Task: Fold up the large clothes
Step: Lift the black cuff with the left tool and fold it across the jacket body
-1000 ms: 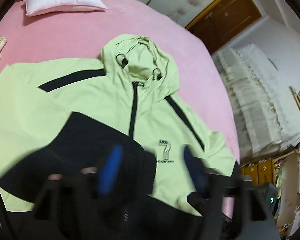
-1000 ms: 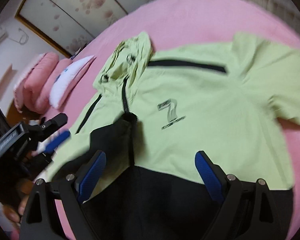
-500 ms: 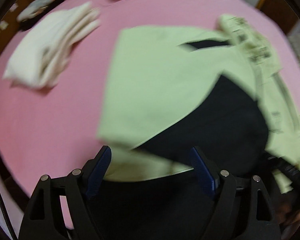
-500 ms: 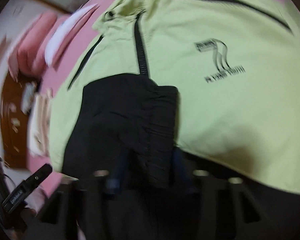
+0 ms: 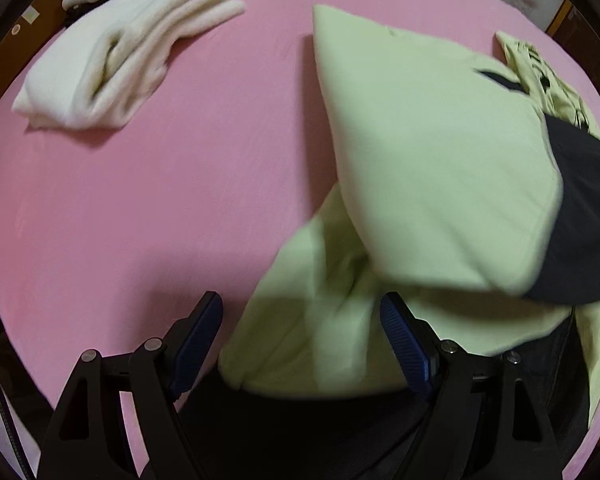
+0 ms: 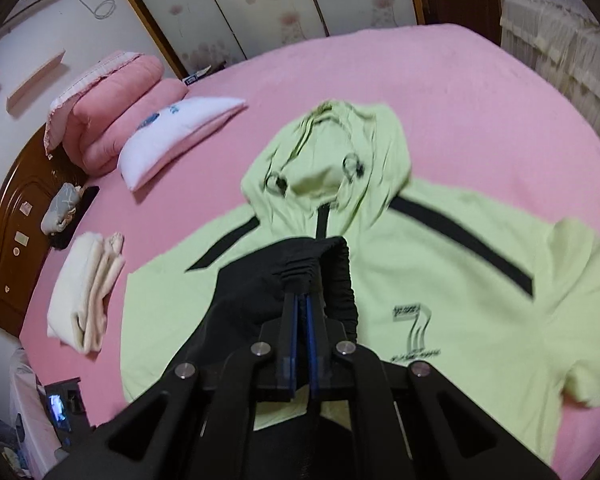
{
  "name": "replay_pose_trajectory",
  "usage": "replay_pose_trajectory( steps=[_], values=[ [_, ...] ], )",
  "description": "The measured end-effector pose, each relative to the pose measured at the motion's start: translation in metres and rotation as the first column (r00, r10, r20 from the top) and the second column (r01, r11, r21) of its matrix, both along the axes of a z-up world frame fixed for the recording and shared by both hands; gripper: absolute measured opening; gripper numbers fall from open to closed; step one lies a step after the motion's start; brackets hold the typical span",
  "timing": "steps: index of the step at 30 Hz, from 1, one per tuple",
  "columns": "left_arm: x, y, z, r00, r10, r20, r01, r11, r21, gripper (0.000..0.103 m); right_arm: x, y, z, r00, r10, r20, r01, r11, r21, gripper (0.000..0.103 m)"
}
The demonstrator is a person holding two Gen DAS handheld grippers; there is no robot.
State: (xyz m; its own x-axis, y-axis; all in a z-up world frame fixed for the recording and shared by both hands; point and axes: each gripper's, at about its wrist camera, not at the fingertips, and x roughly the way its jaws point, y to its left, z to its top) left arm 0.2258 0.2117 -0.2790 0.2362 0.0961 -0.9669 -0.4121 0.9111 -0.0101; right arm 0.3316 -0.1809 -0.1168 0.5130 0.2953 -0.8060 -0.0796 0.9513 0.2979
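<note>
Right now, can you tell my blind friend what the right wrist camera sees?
The right hand-held gripper is shut on the black cuff of a lime-green hooded jacket, spread on a pink bed. Folded cream cloth lies left.

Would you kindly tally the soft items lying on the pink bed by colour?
Lime-green and black: 1, the hooded jacket
Cream: 1, the folded blanket
White: 1, the pillow
Pink: 1, the rolled quilt
Total: 4

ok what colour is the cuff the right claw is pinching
Black: the gathered elastic cuff in the right claw, against the lime-green jacket. Clearest in the right wrist view.
</note>
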Motion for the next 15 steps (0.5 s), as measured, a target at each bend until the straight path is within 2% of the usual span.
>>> replay_pose_trajectory(
  steps=[4,7,12,15],
  values=[
    [0.014,0.012,0.005,0.999,0.026,0.03,-0.027,1.0,0.01,0.08,-0.005,-0.019,0.009,1.0,-0.014,0.019,0.015,0.997,-0.072,0.004],
    [0.02,0.027,0.005,0.998,0.05,0.028,-0.051,0.998,0.022,0.079,-0.012,-0.039,-0.002,0.998,-0.063,-0.015,0.06,0.99,-0.129,0.004],
    [0.012,0.043,0.003,0.997,0.071,0.017,-0.071,0.997,0.038,0.064,-0.022,-0.08,-0.045,0.972,-0.2,-0.122,0.172,0.963,-0.21,0.004],
    [0.006,0.058,-0.003,0.995,0.102,0.012,-0.102,0.995,0.021,0.055,-0.025,-0.093,-0.068,0.961,-0.237,-0.14,0.198,0.949,-0.245,0.004]
  ],
)
